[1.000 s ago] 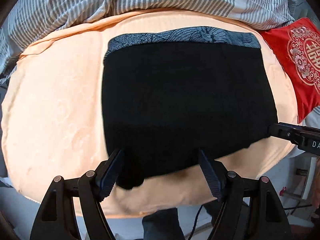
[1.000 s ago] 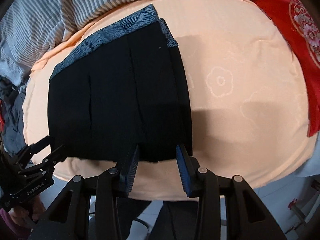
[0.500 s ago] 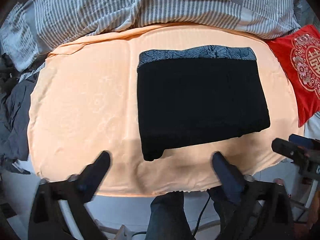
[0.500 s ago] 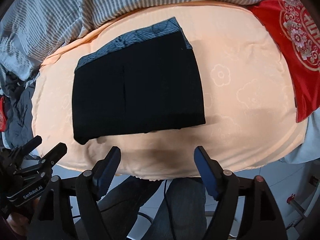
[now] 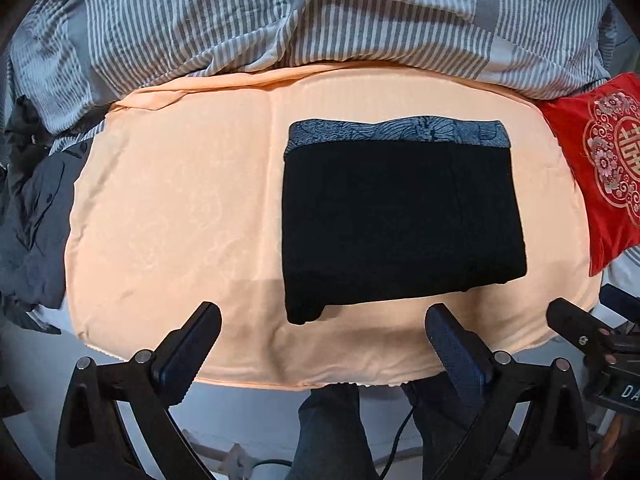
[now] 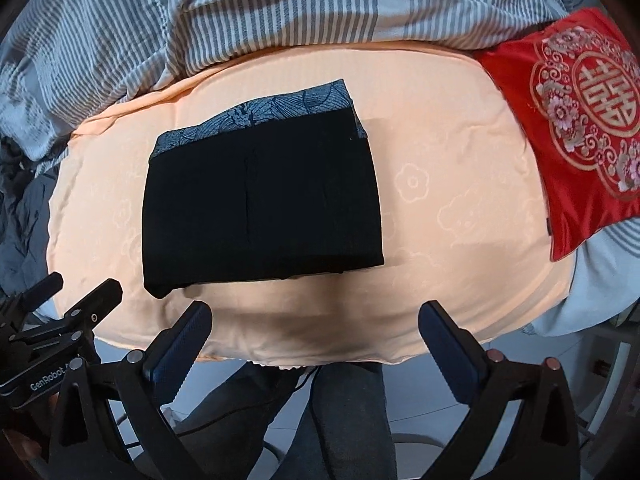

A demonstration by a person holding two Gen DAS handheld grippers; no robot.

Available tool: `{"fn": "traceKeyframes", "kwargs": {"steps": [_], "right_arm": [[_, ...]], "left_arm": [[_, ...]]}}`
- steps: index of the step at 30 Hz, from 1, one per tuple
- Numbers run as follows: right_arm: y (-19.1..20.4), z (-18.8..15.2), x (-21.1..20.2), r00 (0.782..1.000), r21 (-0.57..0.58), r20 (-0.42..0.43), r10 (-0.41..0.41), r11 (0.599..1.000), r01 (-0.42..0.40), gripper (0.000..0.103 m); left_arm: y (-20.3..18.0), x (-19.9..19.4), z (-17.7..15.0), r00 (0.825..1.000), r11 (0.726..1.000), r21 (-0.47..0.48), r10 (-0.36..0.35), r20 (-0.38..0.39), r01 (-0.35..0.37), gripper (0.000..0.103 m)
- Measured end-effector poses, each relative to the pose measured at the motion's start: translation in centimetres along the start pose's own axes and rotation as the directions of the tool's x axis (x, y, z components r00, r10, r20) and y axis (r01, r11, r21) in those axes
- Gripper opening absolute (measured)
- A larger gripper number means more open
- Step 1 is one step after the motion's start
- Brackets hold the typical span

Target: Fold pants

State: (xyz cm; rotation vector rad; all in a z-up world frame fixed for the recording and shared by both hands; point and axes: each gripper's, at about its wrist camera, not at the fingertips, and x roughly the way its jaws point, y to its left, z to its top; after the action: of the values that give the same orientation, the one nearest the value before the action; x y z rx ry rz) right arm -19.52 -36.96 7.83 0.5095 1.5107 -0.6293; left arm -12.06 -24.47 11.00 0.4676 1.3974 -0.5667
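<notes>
The black pants (image 5: pixel 400 220) lie folded into a compact rectangle on the peach sheet (image 5: pixel 180 220), with a blue-grey patterned waistband along the far edge. They also show in the right wrist view (image 6: pixel 260 204). My left gripper (image 5: pixel 322 338) is open and empty, held back over the sheet's near edge, apart from the pants. My right gripper (image 6: pixel 316 334) is open and empty too, near the same edge. Each gripper shows in the other's view, the right one (image 5: pixel 592 340) and the left one (image 6: pixel 60 312).
A striped grey duvet (image 5: pixel 300 12) is bunched along the far side. A red embroidered cushion (image 6: pixel 576 120) lies to the right. Dark grey clothing (image 5: pixel 32 220) is heaped at the left. The person's legs (image 6: pixel 320 420) and floor are below the bed edge.
Both grippers have let go of the pants' near edge, opened wide and pulled back toward the bed's edge. The folded pants stay flat on the sheet.
</notes>
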Motion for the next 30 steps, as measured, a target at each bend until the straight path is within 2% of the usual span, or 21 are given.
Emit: {"fn": "traceKeyframes", "kwargs": {"steps": [17, 25, 30], "right_arm": [[1.5, 0.6, -0.6, 1.000, -0.036, 0.004, -0.001, 0.999, 0.001, 0.103], [1.5, 0.8, -0.5, 1.000, -0.031, -0.002, 0.002, 1.000, -0.002, 0.103], [1.5, 0.9, -0.5, 1.000, -0.030, -0.002, 0.002, 1.000, -0.002, 0.103]], "left_arm": [[-0.5, -0.4, 0.0, 1.000, 1.000, 0.019, -0.001, -0.013, 0.002, 0.102], [-0.6, -0.7, 0.1, 1.000, 1.000, 0.023, 0.016, 0.004, -0.016, 0.102], [-0.5, -0.4, 0.1, 1.000, 1.000, 0.019, -0.001, -0.011, 0.001, 0.102]]}}
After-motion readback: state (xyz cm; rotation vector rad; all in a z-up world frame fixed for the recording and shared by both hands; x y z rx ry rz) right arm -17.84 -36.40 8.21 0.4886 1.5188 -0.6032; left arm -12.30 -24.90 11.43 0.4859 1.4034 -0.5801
